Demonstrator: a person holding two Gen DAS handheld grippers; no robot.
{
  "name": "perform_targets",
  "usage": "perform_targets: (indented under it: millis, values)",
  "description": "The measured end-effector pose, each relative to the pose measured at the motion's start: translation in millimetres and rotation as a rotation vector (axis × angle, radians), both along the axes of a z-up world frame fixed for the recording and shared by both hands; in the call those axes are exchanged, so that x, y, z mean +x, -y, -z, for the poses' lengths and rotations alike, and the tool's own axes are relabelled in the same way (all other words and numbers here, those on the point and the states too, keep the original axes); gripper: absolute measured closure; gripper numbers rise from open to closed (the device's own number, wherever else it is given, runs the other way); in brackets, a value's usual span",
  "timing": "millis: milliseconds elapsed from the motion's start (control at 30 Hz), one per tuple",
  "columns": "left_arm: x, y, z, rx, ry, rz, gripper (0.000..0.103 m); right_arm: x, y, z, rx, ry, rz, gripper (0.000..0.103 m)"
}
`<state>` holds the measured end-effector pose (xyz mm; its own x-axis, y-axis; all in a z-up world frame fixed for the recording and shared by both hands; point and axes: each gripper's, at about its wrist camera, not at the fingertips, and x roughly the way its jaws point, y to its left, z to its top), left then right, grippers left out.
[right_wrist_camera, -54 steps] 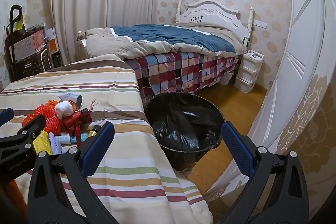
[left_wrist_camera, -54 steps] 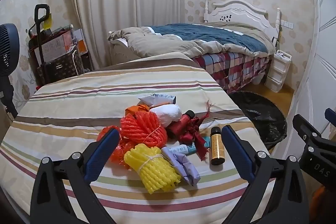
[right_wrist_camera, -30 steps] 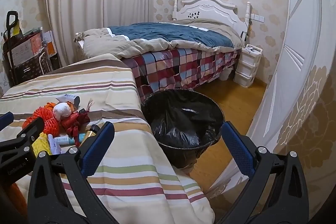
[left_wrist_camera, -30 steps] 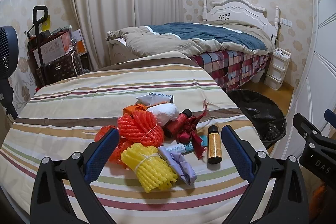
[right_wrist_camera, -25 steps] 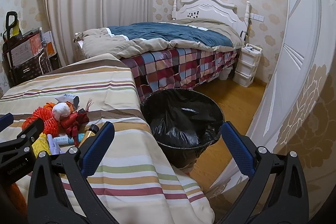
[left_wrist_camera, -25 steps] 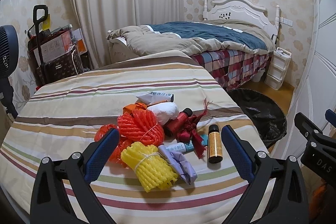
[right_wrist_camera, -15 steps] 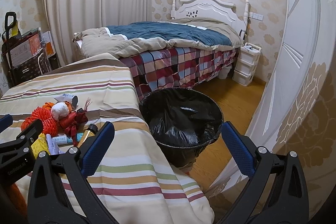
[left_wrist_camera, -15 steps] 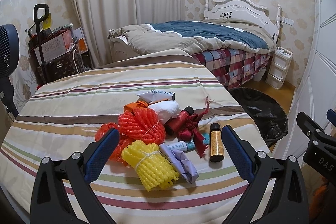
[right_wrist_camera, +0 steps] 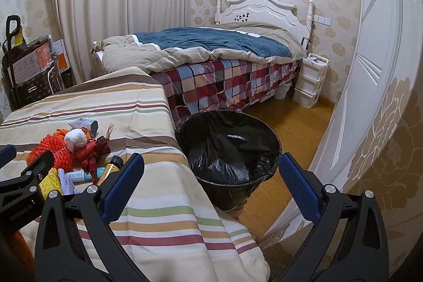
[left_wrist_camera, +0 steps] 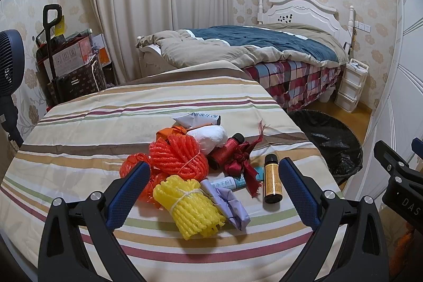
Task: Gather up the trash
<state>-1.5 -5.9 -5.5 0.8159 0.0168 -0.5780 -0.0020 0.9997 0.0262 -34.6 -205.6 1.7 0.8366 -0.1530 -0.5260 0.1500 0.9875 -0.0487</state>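
A pile of trash lies on the striped table (left_wrist_camera: 79, 139): a yellow foam net (left_wrist_camera: 189, 208), an orange foam net (left_wrist_camera: 175, 156), a white wad (left_wrist_camera: 210, 136), a red bottle with red ribbon (left_wrist_camera: 227, 153), a small amber bottle (left_wrist_camera: 272, 179), a lilac wrapper (left_wrist_camera: 227, 202) and a tube (left_wrist_camera: 201, 119). My left gripper (left_wrist_camera: 211, 189) hangs open just in front of the pile, holding nothing. My right gripper (right_wrist_camera: 211, 184) is open and empty, facing the black-lined trash bin (right_wrist_camera: 228, 157) on the floor right of the table. The pile (right_wrist_camera: 68, 149) shows at its left.
A bed (left_wrist_camera: 253, 49) with a blue and beige quilt stands behind the table. White drawers (right_wrist_camera: 310, 81) sit by the headboard. A cart with boxes (left_wrist_camera: 68, 65) and a fan (left_wrist_camera: 9, 70) stand at the left. A white wardrobe door (right_wrist_camera: 370, 70) bounds the right.
Both grippers have drifted slightly; the views shifted a little, with the pile and bin keeping their places. Both stay open and empty.
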Motion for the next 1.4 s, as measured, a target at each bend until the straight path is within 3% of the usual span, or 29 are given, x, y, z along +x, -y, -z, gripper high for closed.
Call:
perform_targets:
  millis: [1200, 1400]
  values:
    - [-3.7, -4.3, 9.6, 0.003, -0.026, 0.015, 0.006, -0.7, 4.5, 4.4, 0.014, -0.012, 0.001, 0.003]
    - [-4.2, -22.0, 6.7, 0.002, -0.046, 0.004, 0.012, -0.1, 0.4, 8.0, 0.020, -0.027, -0.009, 0.004]
